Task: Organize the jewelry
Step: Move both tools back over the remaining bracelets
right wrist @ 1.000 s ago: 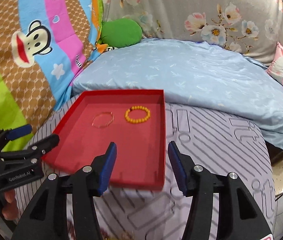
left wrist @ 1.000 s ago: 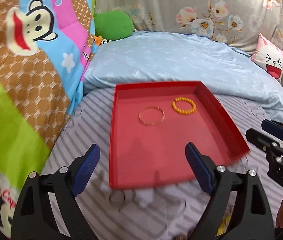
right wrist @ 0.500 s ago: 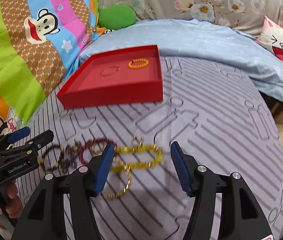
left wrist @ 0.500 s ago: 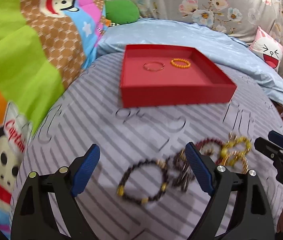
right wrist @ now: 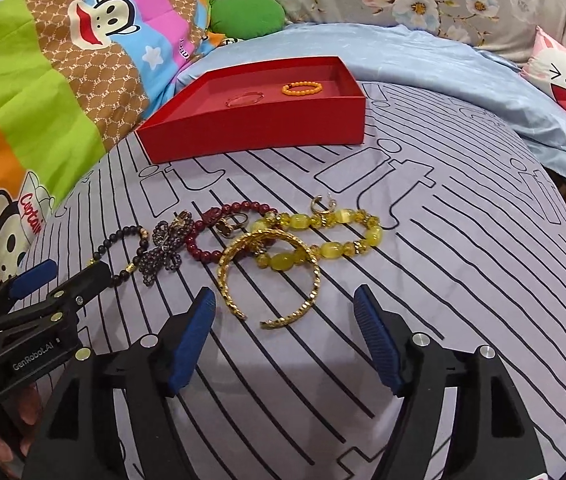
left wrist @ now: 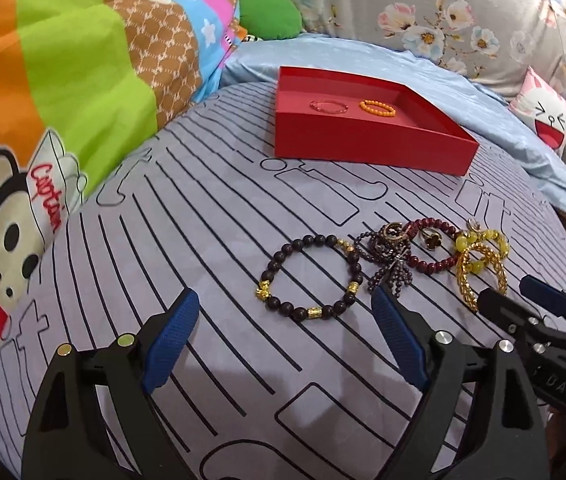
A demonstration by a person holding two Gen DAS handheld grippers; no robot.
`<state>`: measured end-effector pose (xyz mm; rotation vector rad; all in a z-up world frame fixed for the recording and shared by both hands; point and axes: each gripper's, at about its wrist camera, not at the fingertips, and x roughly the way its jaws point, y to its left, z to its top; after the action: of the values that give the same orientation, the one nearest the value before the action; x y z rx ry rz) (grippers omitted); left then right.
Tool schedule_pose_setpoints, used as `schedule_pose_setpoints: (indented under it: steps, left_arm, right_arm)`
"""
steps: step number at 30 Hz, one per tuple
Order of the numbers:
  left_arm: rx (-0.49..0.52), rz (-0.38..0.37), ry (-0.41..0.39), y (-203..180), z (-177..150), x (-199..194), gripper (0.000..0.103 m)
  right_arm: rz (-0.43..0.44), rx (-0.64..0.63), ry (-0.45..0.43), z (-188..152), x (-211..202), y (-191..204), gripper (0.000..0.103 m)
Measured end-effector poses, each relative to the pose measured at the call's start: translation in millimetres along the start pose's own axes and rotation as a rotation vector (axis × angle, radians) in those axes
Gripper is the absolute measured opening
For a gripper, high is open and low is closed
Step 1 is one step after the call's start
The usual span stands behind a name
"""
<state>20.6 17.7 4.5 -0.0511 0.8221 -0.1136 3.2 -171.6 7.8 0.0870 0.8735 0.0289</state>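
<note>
The left tongs (left wrist: 285,340) stand apart with nothing between the blue pads, hovering low over the striped bed sheet (left wrist: 203,208). Just beyond the tips lies a dark beaded bracelet (left wrist: 310,278) with gold spacers, roughly centred between the pads. The right tongs (right wrist: 285,338) are likewise apart and empty; a gold chain bangle (right wrist: 269,276) lies just ahead of the tips, between the pads. Beyond it, touching and partly overlapping, lie a yellow bead bracelet (right wrist: 323,240), a dark red bead bracelet (right wrist: 207,236) with a ring (right wrist: 231,222) inside it, and a small-bead tassel piece (right wrist: 163,250). Well beyond the cluster rests a red tray (right wrist: 255,132) holding an orange bead bracelet (right wrist: 302,88) and a thin clear bangle (right wrist: 244,98), apart from each other.
</note>
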Motion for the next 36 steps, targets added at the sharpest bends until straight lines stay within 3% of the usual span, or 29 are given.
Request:
schedule_pose_setpoints:
  steps: [6, 19, 24, 26, 36]
  left_arm:
    - [-0.054, -0.027, 0.031, 7.7, -1.3, 5.0, 0.084]
    - [-0.056, -0.036, 0.056, 8.2, -1.1, 11.2, 0.084]
    - [-0.049, -0.032, 0.059, 7.7, -1.5, 12.4, 0.084]
    - [-0.047, -0.033, 0.06, 7.4, -0.9, 13.2, 0.085]
    - [-0.035, -0.021, 0.066, 3.7, -0.7, 14.0, 0.085]
  right_arm:
    - [-0.011, -0.01, 0.011, 4.4, 10.1, 9.4, 0.073]
    - [-0.027, 0.017, 0.036, 7.6, 19.1, 8.0, 0.073]
    - [-0.031, 0.021, 0.035, 8.5, 21.1, 7.7, 0.066]
    - [-0.03, 0.024, 0.033, 8.5, 20.9, 7.3, 0.057]
    - [-0.011, 0.044, 0.024, 5.7, 15.3, 2.1, 0.057]
